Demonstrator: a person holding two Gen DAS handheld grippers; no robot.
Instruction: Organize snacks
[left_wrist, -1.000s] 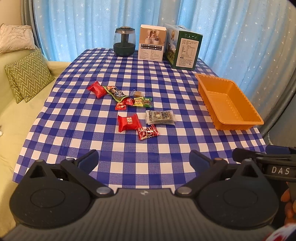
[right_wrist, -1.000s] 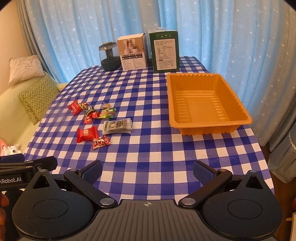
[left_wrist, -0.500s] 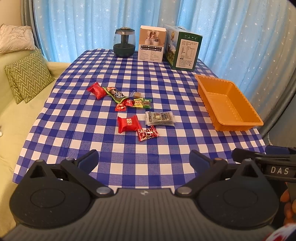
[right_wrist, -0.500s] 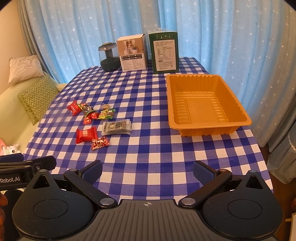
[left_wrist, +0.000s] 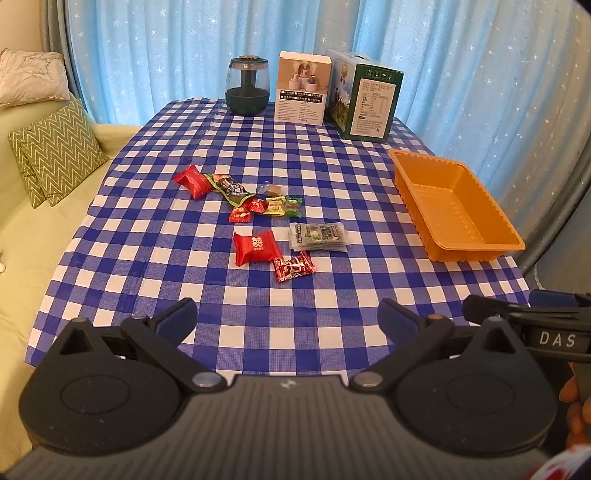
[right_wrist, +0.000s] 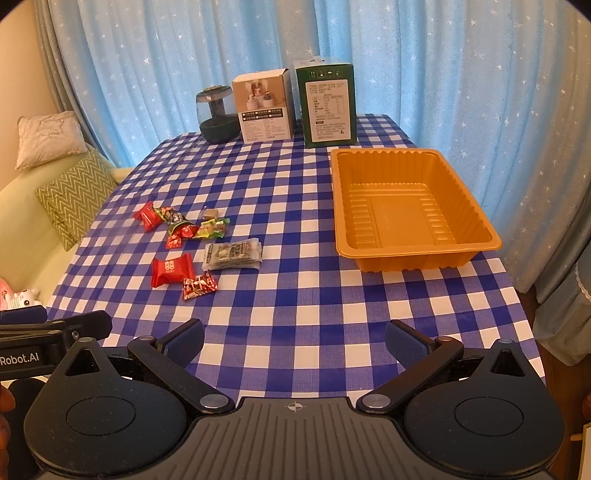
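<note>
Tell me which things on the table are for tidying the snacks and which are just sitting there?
For the job: wrapped snacks, grey packet, orange tray, both open, empty grippers.

Just sitting there: dark jar, white box, green box, cushions.

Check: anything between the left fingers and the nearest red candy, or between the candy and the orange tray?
Nothing visible. Bare tablecloth lies between left gripper and red candy; the path to the orange tray looks open.

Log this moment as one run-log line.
left hand-held gripper: open, empty | right hand-held gripper: open, empty | snacks: loose on tablecloth | orange tray: empty | phase: pre-grasp
</note>
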